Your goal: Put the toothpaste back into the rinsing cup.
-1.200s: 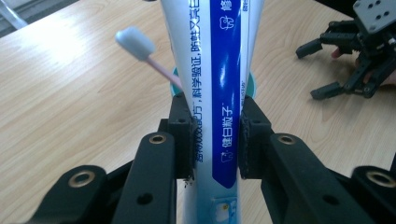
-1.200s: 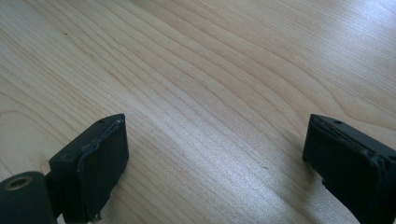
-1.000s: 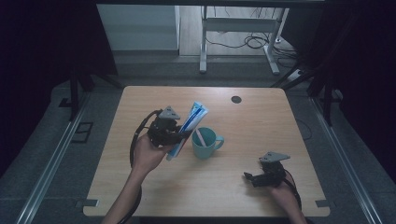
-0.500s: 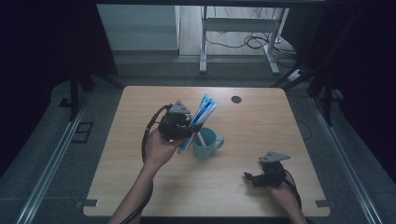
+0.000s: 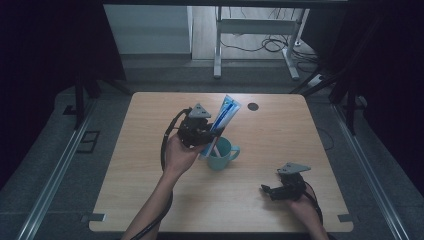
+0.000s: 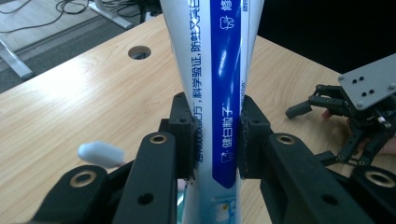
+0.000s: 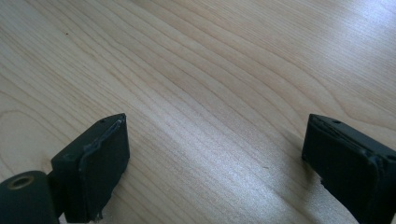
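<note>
My left gripper (image 5: 206,132) is shut on a blue and white toothpaste tube (image 5: 226,111), held above the table and tilted up to the right. In the left gripper view the jaws of my left gripper (image 6: 215,136) press on both sides of the tube (image 6: 219,56). The tube's low end reaches the left rim of a teal mug (image 5: 222,156); I cannot tell whether it is inside. A white stick (image 5: 217,145) leans in the mug, and its white head (image 6: 100,154) shows beside my jaws. My right gripper (image 5: 272,190) rests open near the front right, and in its own view my right gripper (image 7: 215,168) has bare wood between its jaws.
The wooden table (image 5: 145,200) has a round dark hole (image 5: 252,106) near its far edge. Beyond the table are metal desk legs and cables (image 5: 260,45) on a grey floor. Rails (image 5: 50,185) run along the left side.
My left gripper has carried the tube to the right and slightly up, from left of the mug to over its left rim. The right gripper has stayed put.
</note>
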A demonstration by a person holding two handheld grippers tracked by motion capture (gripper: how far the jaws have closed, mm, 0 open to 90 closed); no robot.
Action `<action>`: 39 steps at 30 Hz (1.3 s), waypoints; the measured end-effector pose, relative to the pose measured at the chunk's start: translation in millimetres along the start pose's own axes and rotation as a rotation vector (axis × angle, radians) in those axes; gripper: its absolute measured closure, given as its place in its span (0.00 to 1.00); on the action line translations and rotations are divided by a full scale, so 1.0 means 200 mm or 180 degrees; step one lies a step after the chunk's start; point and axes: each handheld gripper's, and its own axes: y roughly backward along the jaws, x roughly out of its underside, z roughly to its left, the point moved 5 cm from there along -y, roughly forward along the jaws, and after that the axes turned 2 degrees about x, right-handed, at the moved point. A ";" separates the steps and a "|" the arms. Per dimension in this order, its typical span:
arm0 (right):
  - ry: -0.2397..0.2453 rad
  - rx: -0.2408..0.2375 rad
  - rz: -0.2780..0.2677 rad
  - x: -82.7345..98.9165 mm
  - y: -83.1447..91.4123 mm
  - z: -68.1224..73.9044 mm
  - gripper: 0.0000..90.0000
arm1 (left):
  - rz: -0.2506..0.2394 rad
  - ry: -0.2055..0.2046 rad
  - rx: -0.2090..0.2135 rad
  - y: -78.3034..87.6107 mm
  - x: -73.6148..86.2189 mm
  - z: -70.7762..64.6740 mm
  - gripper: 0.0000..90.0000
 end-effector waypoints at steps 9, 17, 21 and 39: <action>0.0002 -0.0005 -0.0004 0.00 0.00 0.00 0.09 | -0.0096 0.0015 -0.0009 -0.04 -0.03 0.00 0.80; 0.0007 -0.0004 -0.0010 0.00 0.00 0.00 0.09 | -0.0155 0.0032 -0.0038 -0.08 -0.05 0.00 0.80; 0.0007 -0.0004 -0.0009 0.00 0.00 0.00 0.09 | -0.0197 0.0045 -0.0030 -0.09 -0.06 0.00 0.80; 0.0025 -0.0009 -0.0011 0.00 0.00 0.00 0.09 | -0.0285 0.0075 -0.0046 -0.22 -0.05 -0.01 0.80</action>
